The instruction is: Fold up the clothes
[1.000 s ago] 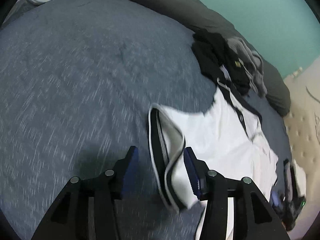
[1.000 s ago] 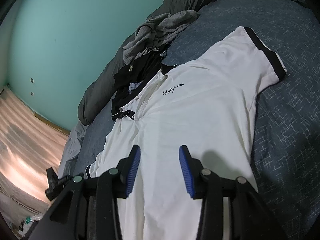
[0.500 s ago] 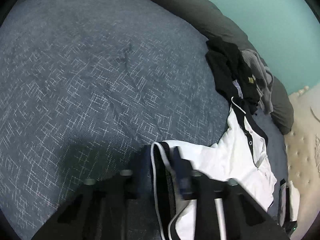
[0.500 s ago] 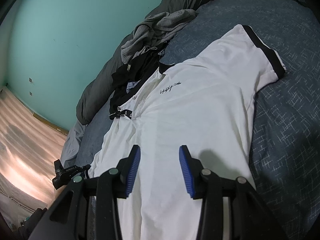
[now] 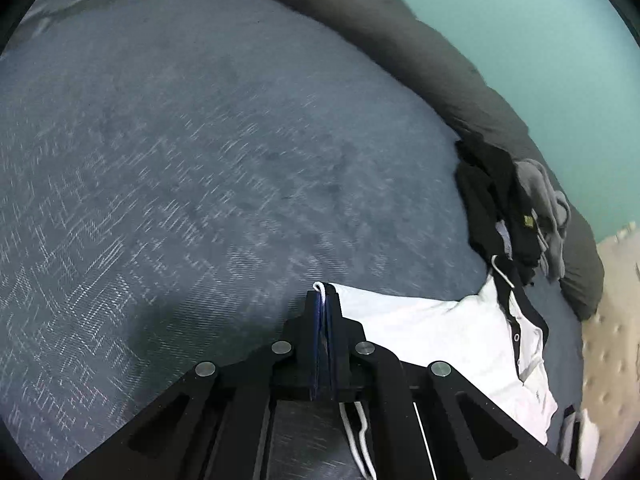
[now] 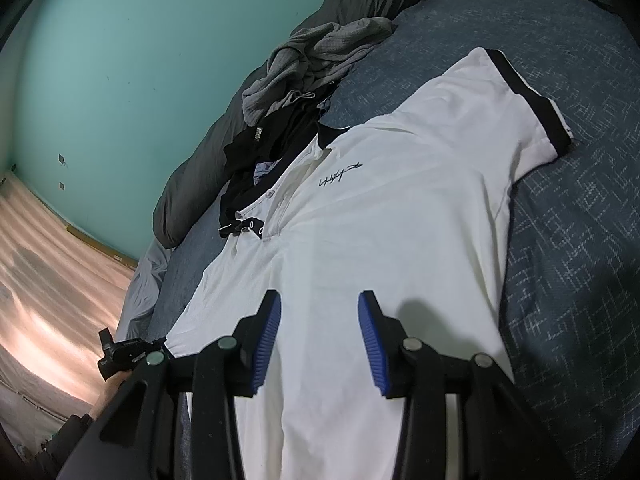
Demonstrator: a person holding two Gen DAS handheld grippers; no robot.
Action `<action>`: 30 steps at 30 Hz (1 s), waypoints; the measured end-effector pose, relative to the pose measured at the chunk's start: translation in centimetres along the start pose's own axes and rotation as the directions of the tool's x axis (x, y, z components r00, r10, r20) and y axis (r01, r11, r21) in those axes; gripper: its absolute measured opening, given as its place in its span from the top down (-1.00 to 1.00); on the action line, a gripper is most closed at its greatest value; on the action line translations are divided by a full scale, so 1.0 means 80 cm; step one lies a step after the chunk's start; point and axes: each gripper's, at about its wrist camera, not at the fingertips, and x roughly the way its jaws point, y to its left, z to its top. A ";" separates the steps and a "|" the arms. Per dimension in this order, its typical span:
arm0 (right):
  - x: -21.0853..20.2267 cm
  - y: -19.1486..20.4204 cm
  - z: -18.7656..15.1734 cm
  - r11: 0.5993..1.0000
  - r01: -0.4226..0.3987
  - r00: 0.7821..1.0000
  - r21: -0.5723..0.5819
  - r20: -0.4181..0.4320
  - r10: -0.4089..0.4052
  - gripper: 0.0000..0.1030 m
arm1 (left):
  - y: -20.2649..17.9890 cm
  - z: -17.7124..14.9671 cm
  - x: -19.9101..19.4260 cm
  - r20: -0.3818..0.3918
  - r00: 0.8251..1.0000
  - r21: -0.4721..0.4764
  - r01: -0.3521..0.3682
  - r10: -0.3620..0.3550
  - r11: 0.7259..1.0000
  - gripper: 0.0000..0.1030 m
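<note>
Left wrist view: left tool (image 5: 324, 312) is clamped on the black-trimmed sleeve cuff (image 5: 320, 289) of the white polo shirt (image 5: 432, 328); cuff edge pokes out past the pads. A second ago the jaws stood apart with the cuff loose between them, so the grab has just landed. Shirt runs off to the right across the blue bed cover (image 5: 180, 200). Dark and grey clothes pile (image 5: 516, 216) sits far right against the grey bolster (image 5: 420, 52).

Right wrist view: right tool (image 6: 318, 340) hovers half-open over the shirt's lower body, nothing between the pads. No change there versus a second ago. Shirt (image 6: 380, 220) lies face up, collar far, its other sleeve (image 6: 516, 96) spread out to the right. Left tool shows near left at the shirt's edge (image 6: 124, 354).

Handling: light, limp knit, no stiffness, it'll drape and drag on the cover. Cuff band is the thickest bit, a good pinch point. Next grab for the right tool, I'd say hem corner or side seam.
</note>
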 end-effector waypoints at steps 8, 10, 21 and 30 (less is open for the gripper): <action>0.002 -0.002 0.001 1.000 0.009 1.000 0.001 -0.003 -0.009 0.21 | -0.001 0.032 0.011 0.013 0.999 -0.004 -0.036 0.036 0.999 0.95; 0.002 -0.002 0.001 1.000 0.011 1.000 0.001 -0.004 -0.011 0.21 | 0.003 0.039 0.011 0.015 0.999 -0.008 -0.036 0.036 0.999 0.95; -0.016 -0.020 0.023 0.999 0.046 0.999 -0.002 0.020 -0.046 0.21 | -0.002 0.032 0.047 -0.064 0.997 0.061 -0.028 0.032 0.998 0.94; -0.028 -0.070 0.167 0.972 0.222 0.975 -0.074 0.027 -0.221 -0.08 | -0.003 0.032 0.051 -0.085 0.996 0.101 -0.005 0.014 0.995 0.94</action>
